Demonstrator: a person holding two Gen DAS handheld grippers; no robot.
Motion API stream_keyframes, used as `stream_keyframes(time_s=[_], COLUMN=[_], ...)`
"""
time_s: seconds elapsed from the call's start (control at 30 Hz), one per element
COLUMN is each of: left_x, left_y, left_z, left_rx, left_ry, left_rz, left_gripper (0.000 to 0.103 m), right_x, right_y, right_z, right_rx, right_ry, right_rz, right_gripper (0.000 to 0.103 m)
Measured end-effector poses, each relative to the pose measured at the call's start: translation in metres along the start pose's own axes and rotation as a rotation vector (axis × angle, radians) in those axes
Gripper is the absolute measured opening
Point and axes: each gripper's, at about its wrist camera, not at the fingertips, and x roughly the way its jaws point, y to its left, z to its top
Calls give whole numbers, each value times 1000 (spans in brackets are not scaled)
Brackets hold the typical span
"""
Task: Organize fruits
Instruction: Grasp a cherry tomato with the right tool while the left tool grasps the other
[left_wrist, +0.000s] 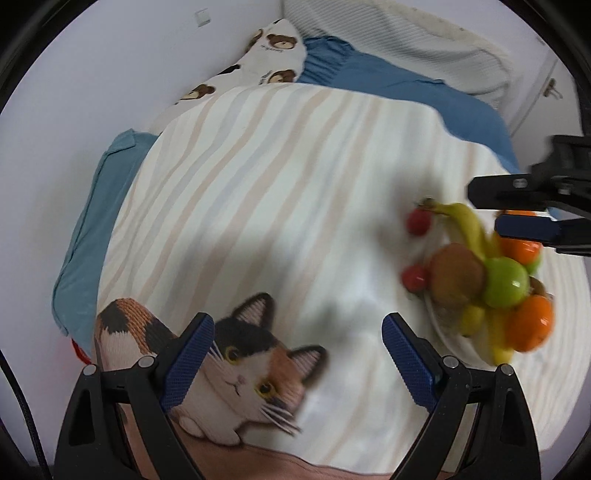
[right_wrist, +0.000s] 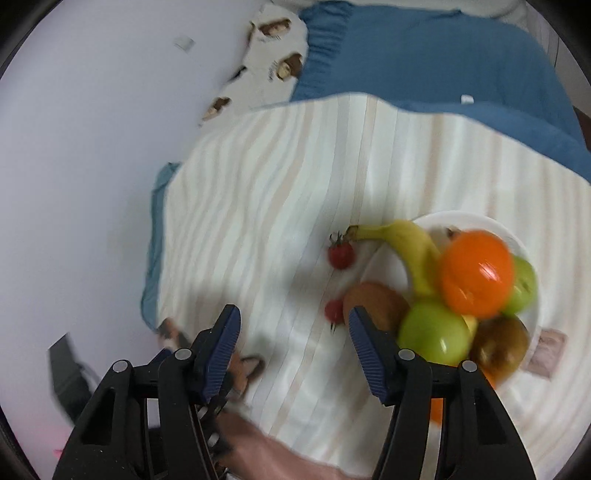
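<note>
- Gathering the loose fruit looks like the step in hand: the soft striped cream blanket on the bed gives under pressure, so come down gently.
- Heaped full, the round white glossy plate at the right holds smooth oranges, waxy green apples, fuzzy brown kiwis and a curved yellow banana; add fruit low to avoid a slide.
- Right gripper hangs with jaws wide, empty; left gripper likewise.
- Two small round red cherry tomatoes lie on the blanket just left of the plate; squeeze lightly, since they would roll.
</note>
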Motion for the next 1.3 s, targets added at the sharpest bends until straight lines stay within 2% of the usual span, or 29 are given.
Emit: stream_keyframes(time_s=[0.23,0.4,0.53,0.67,0.77,0.93,1.03,1.13,1.3], left_x=[28,36,42,44,39,32,32,35,45], left_y=[7,3,0,-5,-8,-9,-15,-38,-77], left_z=[15,19,20,22,23,23,27,29,30], left_rx=[-11,12,25,43,48,53,80,199,490], left_ry=[30,34,52,54,49,40,47,59,30], left_rz=[35,47,44,43,38,15,-50,-152,-211], left_gripper=[93,93,93,93,93,93,93,93,91], right_x=[59,81,91,94,83,35,-3,-37,-63], right_y=[-6,-7,-5,4,11,17,16,3,-31], right_z=[29,38,39,37,31,15,-1,-24,-65], right_rx=[-8,-35,-88,-137,-148,-120,-113,-91,-27], right_ry=[53,64,72,67,20,-71,-138,-176,-188], right_rz=[-76,-165,-244,-283,-276,-179,-150,-141,-159], right_gripper=[48,42,25,25,24,24,24,24,24])
